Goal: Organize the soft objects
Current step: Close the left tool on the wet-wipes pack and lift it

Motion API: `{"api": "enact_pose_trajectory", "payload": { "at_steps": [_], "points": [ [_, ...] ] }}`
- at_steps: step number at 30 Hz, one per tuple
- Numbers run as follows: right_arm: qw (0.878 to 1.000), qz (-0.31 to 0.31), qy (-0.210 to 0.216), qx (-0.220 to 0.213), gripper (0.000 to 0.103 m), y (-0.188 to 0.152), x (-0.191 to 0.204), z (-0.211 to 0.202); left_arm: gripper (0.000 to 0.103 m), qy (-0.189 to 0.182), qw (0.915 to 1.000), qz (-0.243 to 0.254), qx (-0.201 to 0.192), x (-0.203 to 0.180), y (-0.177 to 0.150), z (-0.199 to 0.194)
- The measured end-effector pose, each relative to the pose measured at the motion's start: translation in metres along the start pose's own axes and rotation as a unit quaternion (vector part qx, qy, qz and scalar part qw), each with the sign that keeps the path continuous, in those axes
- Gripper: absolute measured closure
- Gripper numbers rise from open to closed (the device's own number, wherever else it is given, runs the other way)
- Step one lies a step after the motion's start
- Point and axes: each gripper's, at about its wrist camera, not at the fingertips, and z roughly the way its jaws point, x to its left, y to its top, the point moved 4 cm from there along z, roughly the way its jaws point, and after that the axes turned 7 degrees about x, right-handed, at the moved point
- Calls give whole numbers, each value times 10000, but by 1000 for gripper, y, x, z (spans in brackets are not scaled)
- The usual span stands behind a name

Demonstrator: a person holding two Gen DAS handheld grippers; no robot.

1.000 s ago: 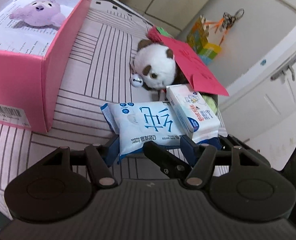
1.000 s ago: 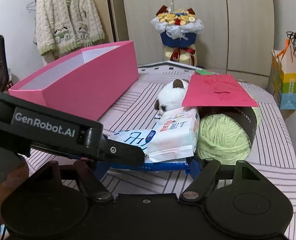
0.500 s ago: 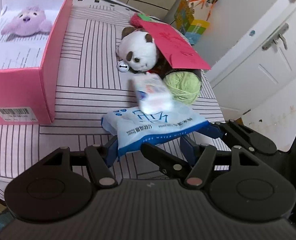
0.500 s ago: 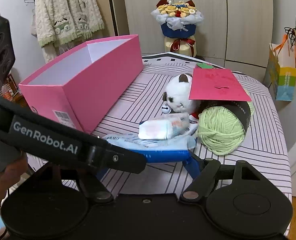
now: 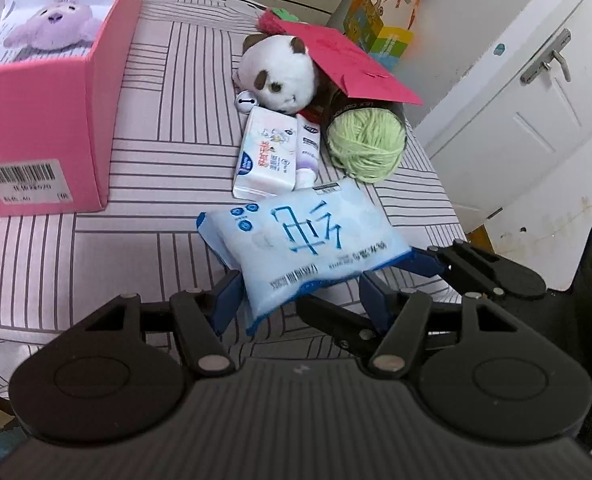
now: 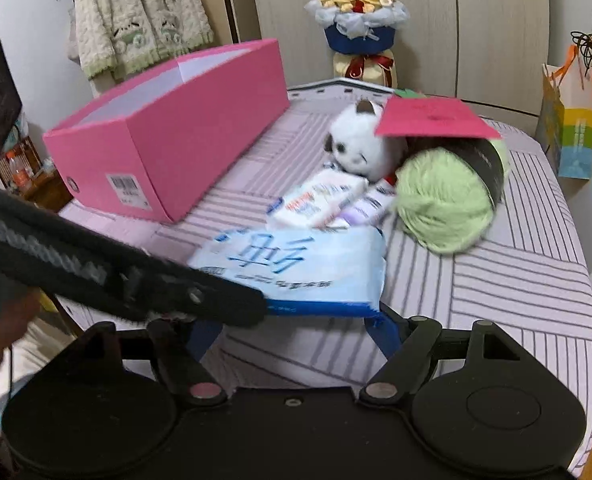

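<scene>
The left tongs (image 5: pixel 300 292) are pinching the near end of the blue wet-wipe pack (image 5: pixel 302 244), their blue fingers (image 5: pixel 226 294) sitting on either side of it. The right tongs (image 6: pixel 292 326) are closing on the same pack (image 6: pixel 296 268) from the other side, one finger at each of its near corners, so both pairs are holding it above the striped surface (image 5: pixel 144 248). Just beyond the pack, a small white tissue pack (image 5: pixel 266 154) is lying flat on the surface, with a thin tube (image 5: pixel 308 148) touching its right edge. A green yarn ball (image 5: pixel 366 146) is resting beside the tube, and a panda plush (image 5: pixel 278 74) is sitting behind them, partly under a red card (image 5: pixel 348 68). To the left, an open pink box (image 5: pixel 52 120) is holding a purple plush (image 5: pixel 52 26).
</scene>
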Motion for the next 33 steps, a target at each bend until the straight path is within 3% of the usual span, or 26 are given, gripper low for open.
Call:
{"api": "enact_pose_trajectory", "payload": {
  "at_steps": [10,18,24,28,33],
  "points": [
    [9993,-354,125,-76,18,-14,-8,1,41,223,9987,-203,-418,14,-1,2],
    [9977,-565,279,-264,14,-5,-12,12,59,582,9968,-36,-547,10,2,7],
    [9969,-518,183,-558,23,-13,-3,11,66,516,9971,-131,-550,9,0,8],
    [9976,-419,1,-554,30,-10,5,9,66,798,9947,61,-650,-4,-3,8],
    [9985,-241,29,-486,33,-9,6,4,66,887,9940,229,-597,-10,-5,2]
  ]
}}
